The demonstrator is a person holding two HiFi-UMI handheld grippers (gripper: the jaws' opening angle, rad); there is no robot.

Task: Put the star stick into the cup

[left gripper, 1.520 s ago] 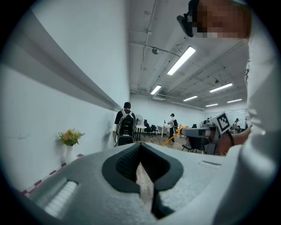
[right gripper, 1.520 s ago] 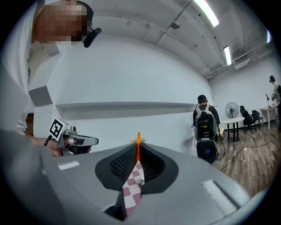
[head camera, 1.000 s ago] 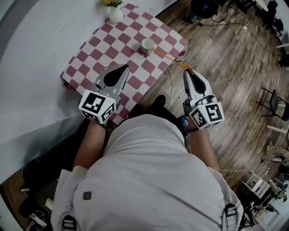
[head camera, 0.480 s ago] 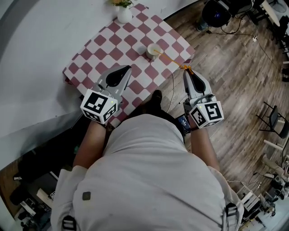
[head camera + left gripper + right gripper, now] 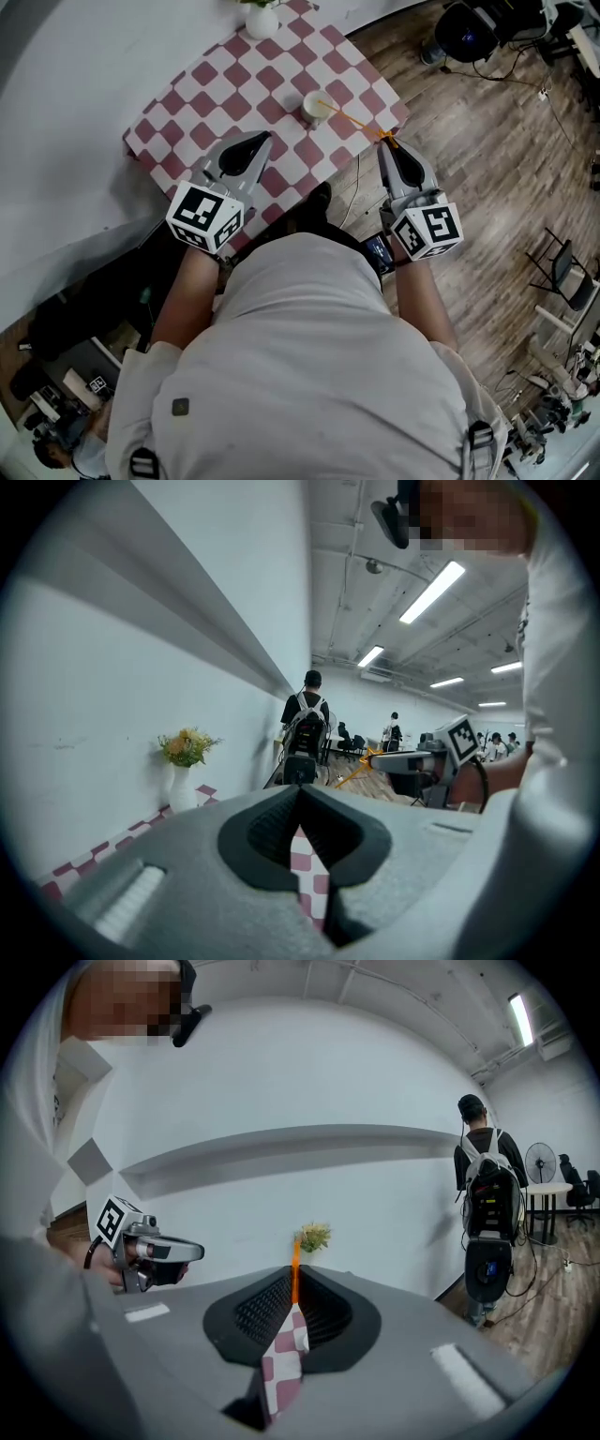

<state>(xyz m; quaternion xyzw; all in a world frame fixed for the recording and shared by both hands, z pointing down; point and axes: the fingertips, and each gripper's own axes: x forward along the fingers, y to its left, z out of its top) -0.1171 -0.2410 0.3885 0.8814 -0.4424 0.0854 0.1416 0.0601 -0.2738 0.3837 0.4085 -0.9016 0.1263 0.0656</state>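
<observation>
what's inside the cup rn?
The star stick, held by the right gripper, reaches over the cup mouth. Whether its tip dips inside, and the cup's bottom, cannot be seen.

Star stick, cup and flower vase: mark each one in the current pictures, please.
star stick (image 5: 354, 120), head view, middle of the orange shaft.
cup (image 5: 312, 114), head view, near side wall.
flower vase (image 5: 262, 22), head view, white body.

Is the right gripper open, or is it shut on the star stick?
Shut on it. In its own view the right gripper has its jaws together, with the orange star stick pinched between them.
</observation>
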